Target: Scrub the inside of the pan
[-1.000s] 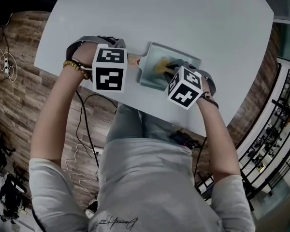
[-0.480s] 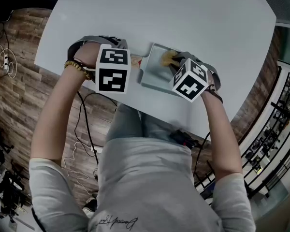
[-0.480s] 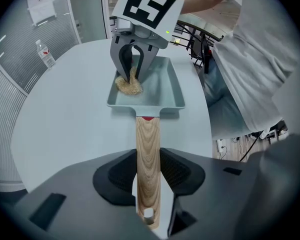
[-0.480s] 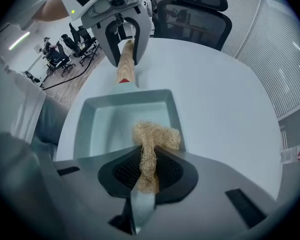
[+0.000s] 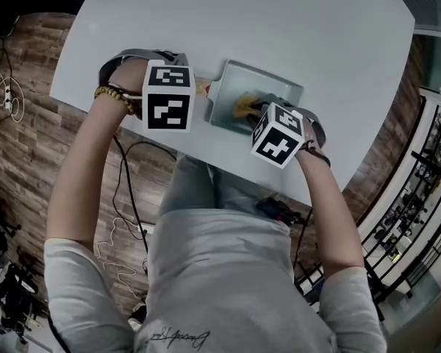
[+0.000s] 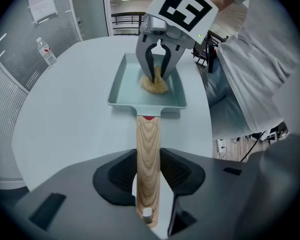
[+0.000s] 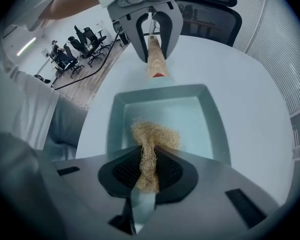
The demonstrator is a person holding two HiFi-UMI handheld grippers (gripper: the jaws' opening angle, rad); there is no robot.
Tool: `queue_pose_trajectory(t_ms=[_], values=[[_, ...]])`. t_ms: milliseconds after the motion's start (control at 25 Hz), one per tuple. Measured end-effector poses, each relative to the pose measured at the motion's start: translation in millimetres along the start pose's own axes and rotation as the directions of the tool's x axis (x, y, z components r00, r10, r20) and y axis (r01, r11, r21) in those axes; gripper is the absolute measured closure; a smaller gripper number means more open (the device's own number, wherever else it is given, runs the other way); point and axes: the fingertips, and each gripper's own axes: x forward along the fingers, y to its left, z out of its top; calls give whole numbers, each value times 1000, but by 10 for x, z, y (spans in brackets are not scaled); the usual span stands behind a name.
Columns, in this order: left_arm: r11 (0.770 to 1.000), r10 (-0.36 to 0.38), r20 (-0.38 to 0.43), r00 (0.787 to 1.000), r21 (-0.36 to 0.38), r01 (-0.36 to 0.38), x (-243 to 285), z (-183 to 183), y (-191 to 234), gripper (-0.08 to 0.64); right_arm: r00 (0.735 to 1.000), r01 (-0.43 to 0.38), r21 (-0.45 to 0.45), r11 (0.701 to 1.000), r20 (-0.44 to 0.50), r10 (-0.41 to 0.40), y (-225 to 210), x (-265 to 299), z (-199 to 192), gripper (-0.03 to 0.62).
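Table (image 5: 294,35): white, rounded, the largest thing in sight. The person stood at its near edge with one gripper in each hand. A small bottle (image 6: 46,51) stood far off toward the table's other side.

Pan (image 6: 121,86): pale grey-green, rectangular, shallow, sat flat on the table close to the person's edge. Its wooden handle (image 6: 148,149) pointed toward the person's left, with a small red mark where handle met pan.

Left gripper (image 6: 149,176): clenched on the handle. Both dark ribbed pads pressed the wood from either side, near the handle's free end. The pan body lay straight ahead of the jaws, beyond the gripped length. This gripper did not reach over the pan itself.

Right gripper (image 7: 147,171): came in from the side opposite the handle, jaws tipped down into the pan. It was pinched tight on a tan fibrous scrubber (image 7: 155,134). A narrow neck of fibre was squeezed between the pads and the bushy rest spread out just past the fingertips.

Scrubber position: inside the pan walls, about the middle of the floor, apparently touching it. It sat directly between the two grippers, which faced each other along the handle's line
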Motion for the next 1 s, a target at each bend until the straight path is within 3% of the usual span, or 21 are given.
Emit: queue_pose_trajectory(t_ms=[320,520,1000], values=[[1000,-3,-7,1000,-3,3,15,-16,17,408,999,-52,13,999,7,52,237,39,-44,523],[1000,-9,-12,1000,6,9,17,-12,10,408,997,-73,-24,997,-8,73,248,39,-57,525],[999,-3,-18,1000,38,4,15,18,-29,410,1000,18,23,1000,-19,-18,-485,-61,-127,525]])
